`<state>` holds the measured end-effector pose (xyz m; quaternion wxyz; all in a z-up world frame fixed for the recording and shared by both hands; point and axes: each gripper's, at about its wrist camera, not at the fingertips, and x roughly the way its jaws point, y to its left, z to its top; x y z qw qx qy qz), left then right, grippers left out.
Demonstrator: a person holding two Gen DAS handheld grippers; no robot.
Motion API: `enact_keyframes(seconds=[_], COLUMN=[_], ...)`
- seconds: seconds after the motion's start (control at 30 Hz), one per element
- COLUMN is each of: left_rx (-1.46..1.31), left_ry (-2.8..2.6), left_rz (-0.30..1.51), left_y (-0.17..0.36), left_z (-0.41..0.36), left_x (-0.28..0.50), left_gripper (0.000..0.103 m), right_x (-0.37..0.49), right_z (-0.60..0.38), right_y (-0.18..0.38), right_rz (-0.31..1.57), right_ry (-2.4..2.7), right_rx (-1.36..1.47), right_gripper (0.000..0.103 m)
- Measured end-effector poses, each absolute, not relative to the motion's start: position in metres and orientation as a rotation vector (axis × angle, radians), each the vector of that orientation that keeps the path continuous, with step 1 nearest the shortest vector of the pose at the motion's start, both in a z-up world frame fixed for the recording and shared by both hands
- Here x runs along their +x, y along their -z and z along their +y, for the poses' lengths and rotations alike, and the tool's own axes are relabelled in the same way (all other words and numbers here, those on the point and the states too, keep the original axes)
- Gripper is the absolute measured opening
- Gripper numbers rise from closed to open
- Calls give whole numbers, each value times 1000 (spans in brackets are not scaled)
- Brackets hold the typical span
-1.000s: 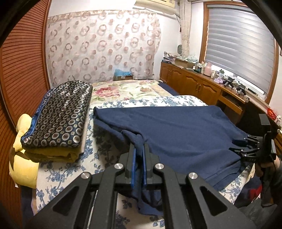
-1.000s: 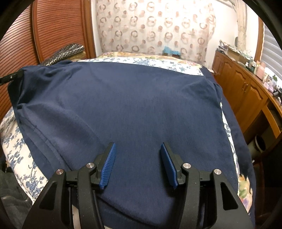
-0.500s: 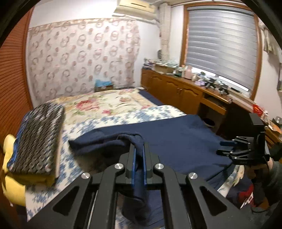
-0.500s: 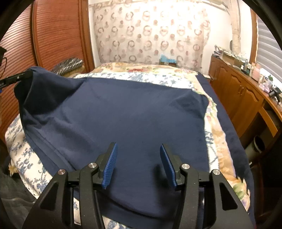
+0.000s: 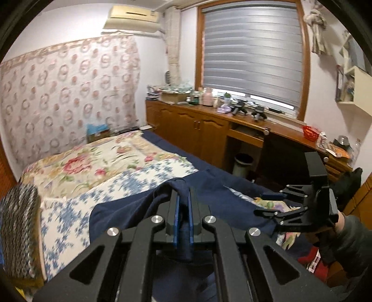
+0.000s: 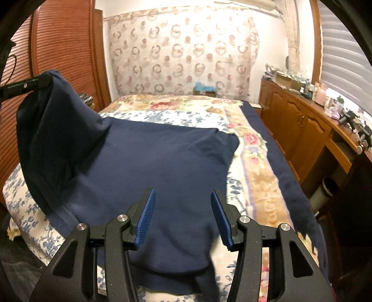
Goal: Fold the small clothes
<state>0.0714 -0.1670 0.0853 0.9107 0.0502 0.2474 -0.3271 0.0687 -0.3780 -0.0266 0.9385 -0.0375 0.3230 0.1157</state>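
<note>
we clamp the left gripper (image 5: 183,218) on the navy shirt (image 6: 162,162) edge, lifted off the bed (image 6: 255,176) to fold it over, while the right gripper (image 6: 182,216) hovers wide open.

I am working in a home bedroom. A bed (image 6: 260,176) with a floral cover fills the middle, a patterned curtain (image 6: 181,55) hangs behind its head, and a slatted wooden wardrobe door (image 6: 65,46) stands at one side. Along the other wall, cluttered wooden cabinets (image 5: 200,130) run under a blinded window (image 5: 251,53), with an air conditioner (image 5: 132,17) mounted above.
</note>
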Motion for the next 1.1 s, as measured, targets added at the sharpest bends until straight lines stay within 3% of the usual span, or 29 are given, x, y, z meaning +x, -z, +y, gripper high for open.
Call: enact_keyframes(seconds=[0.17, 0.33, 0.43, 1.1], left_rx=[102, 123, 121, 48], left_ry=[730, 706, 689, 497], left_rz=[583, 581, 590, 699], left_y=[-82, -72, -68, 17], left_z=[-197, -196, -185, -100], left_x=[83, 76, 73, 68], left_gripper=[6, 28, 33, 38], right_x=[69, 70, 71, 132], right_z=[-385, -383, -379, -319], right_y=[22, 22, 21, 61], right_rz=[647, 648, 644, 817], right_ry=[-226, -234, -246, -428], right_rx=[-60, -62, -67, -204], right_gripper=[51, 51, 51, 51])
